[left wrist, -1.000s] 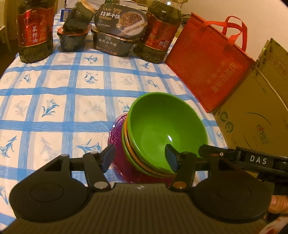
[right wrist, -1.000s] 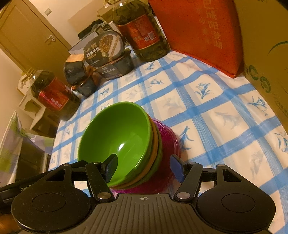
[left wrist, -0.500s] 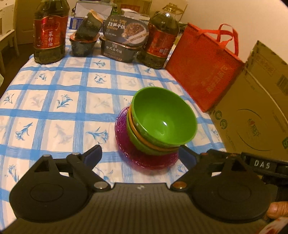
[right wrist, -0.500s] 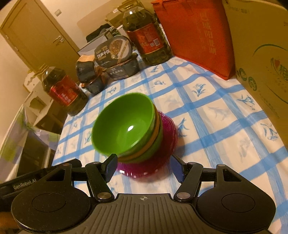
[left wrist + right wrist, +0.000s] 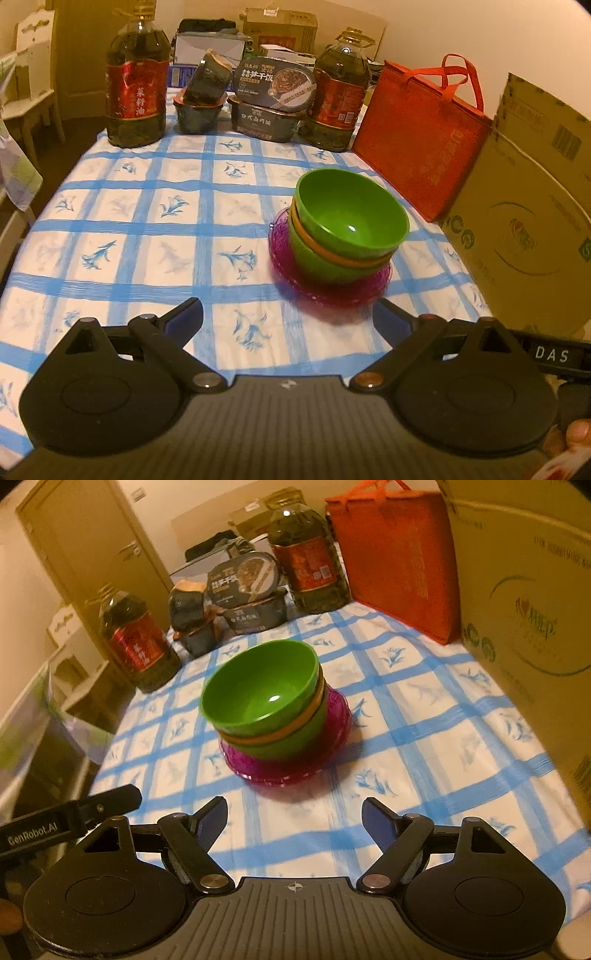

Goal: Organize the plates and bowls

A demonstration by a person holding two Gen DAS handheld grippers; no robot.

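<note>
Three bowls sit nested, a green bowl (image 5: 351, 216) on top, an orange bowl (image 5: 340, 254) showing only as a rim under it and a second green one below, all resting on a purple plate (image 5: 328, 286) near the middle of the checked worktop (image 5: 147, 221). Both tongs are clear of the stack with nothing between them; the left tongs (image 5: 288, 317) have just been opening wide, as have the right tongs (image 5: 293, 814). The stacking looks done, and the top bowl leans slightly. The retreat is best kept level and straight, clear of the red bag (image 5: 421, 140) and cardboard box (image 5: 524, 221).
</note>
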